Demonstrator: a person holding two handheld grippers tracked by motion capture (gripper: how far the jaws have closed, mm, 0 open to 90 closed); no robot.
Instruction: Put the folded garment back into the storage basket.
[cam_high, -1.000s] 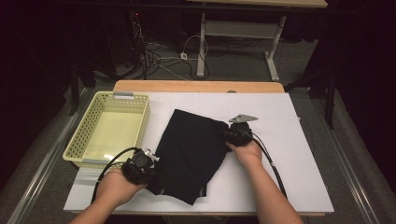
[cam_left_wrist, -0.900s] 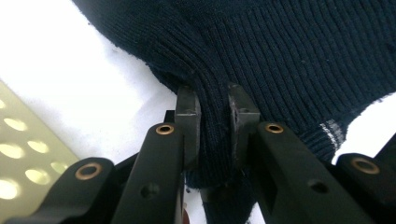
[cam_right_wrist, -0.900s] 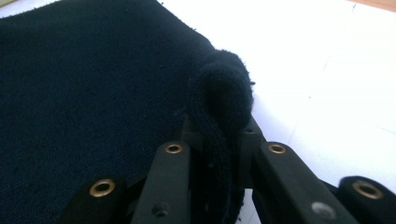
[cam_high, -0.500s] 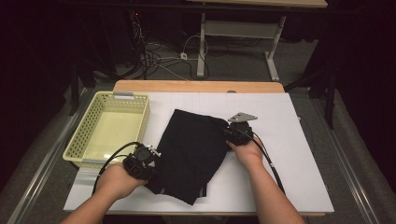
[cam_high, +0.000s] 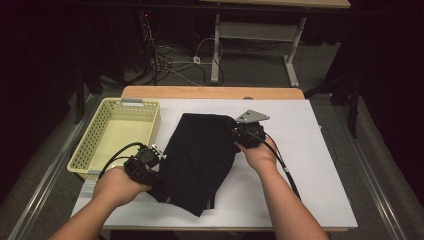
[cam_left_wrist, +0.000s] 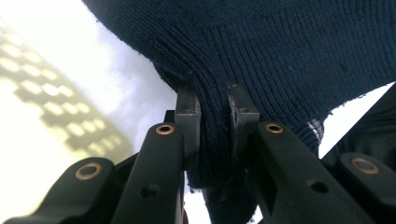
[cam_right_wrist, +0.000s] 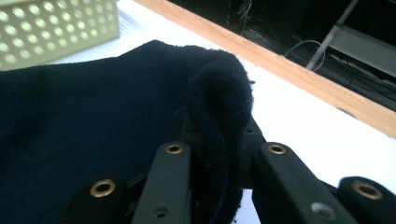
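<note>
High view shows a white counter (cam_high: 310, 165) with a wooden far edge, cables on the dark floor beyond. Each hand-held gripper, left (cam_high: 150, 167) and right (cam_high: 240, 132), is clenched on the dark knit garment (cam_high: 200, 155) stretched between them; a yellow basket (cam_high: 117, 135) sits beyond the left one.

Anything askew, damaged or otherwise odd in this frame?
Nothing serious. The dark knit garment lies skewed across the white table, with a few loose threads at its edge by the left gripper. Both the left and the right gripper are clamped on its edges. The yellow basket sits squarely at the left.
</note>
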